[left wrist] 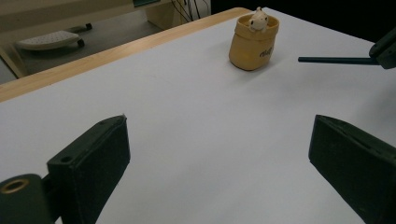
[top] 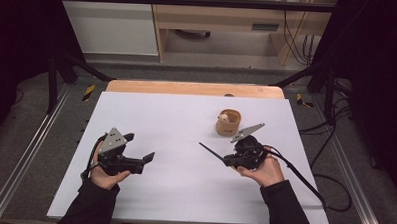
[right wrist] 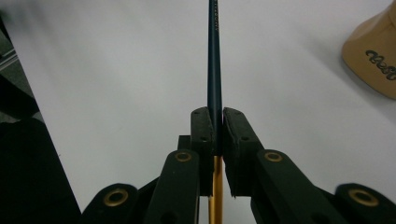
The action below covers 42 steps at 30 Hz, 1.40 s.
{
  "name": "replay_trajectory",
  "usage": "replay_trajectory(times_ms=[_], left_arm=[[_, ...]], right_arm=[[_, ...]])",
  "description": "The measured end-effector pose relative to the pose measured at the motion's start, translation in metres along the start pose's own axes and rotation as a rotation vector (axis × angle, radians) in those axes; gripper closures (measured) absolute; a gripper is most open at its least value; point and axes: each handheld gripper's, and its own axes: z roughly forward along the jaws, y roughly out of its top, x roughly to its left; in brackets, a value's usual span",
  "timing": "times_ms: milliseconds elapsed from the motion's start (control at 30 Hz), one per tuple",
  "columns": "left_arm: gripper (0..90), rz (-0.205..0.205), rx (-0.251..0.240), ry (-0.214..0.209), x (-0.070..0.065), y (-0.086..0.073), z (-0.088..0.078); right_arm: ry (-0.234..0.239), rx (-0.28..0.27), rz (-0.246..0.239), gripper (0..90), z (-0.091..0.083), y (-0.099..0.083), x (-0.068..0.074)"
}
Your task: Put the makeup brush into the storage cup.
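Two grippers over the table (top: 151, 115): left gripper (top: 141, 149) wide open, empty; right gripper (top: 228, 160) clamped on a pencil (top: 211, 153).

pencil (right wrist: 214, 56): my right gripper's load, smooth dark lacquer, slight gloss
pot (left wrist: 253, 43): tan, matt, ceramic-looking
table sheet (top: 176, 126): white, matt, smooth
table edge (top: 187, 88): light wood
my jaw pads (left wrist: 91, 163): matt black

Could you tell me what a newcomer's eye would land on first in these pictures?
Probably the thin dark pencil, clamped between the shut jaws of the right gripper and jutting out over the white table. Next comes the tan pot with a small pale figure peeking out, standing just beyond that gripper. The left gripper is open with nothing between its jaws.
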Motion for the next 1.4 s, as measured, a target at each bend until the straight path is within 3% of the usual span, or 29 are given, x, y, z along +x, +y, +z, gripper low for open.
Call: replay_trajectory(times_ms=[333,867,933,1400], left_arm=[[4.7,0.083,0.055,-0.035,-0.012,0.007,0.016],[4.7,0.244,0.141,-0.087,-0.043,0.022,0.039],[4.7,0.281,0.164,-0.09,-0.046,0.023,0.041],[5.1,0.386,0.184,-0.108,-0.069,0.029,0.052]], right_arm=[[0.036,0.001,-0.032,83.4,0.004,0.01,0.004],[0.074,0.015,-0.062,83.4,0.01,0.015,0.007],[0.085,0.02,-0.069,83.4,0.01,0.017,0.008],[0.127,0.033,-0.078,83.4,0.013,0.019,0.01]])
